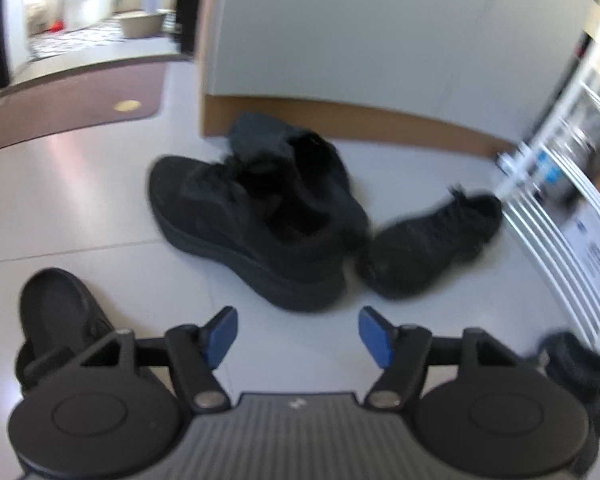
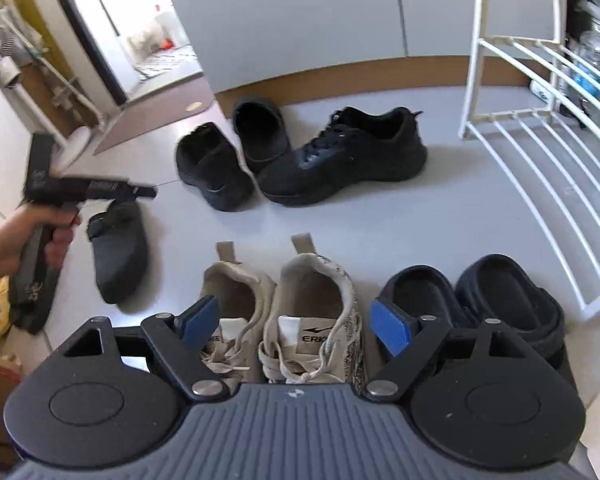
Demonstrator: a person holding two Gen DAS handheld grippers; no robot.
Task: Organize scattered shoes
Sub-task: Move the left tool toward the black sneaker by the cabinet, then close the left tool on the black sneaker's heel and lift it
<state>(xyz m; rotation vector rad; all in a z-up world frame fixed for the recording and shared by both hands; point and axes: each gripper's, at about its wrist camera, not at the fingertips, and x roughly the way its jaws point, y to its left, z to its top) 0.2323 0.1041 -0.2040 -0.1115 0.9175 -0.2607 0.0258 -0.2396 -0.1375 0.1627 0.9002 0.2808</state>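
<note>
Left gripper (image 1: 298, 336), blue pads apart, nothing between; black lace-up sneakers (image 1: 256, 224) lie ahead on the white tile floor (image 1: 80, 216), a black clog (image 1: 56, 320) at its left. Right gripper (image 2: 296, 328) gaping, empty, over a beige knit sneaker pair (image 2: 300, 320); dark rubber clog pair (image 2: 472, 300) just beside them, near the white wire shoe rack (image 2: 540, 184).

Bare floor (image 2: 300, 224) strip open between beige sneakers (image 2: 284, 320) and black shoe cluster (image 2: 300, 156). White wire rack (image 2: 540, 184) blocks right side. Black clogs (image 2: 476, 304) fill gap beside rack. Loose black slipper (image 2: 118, 256) lies left, near person's hand (image 2: 24, 240).
</note>
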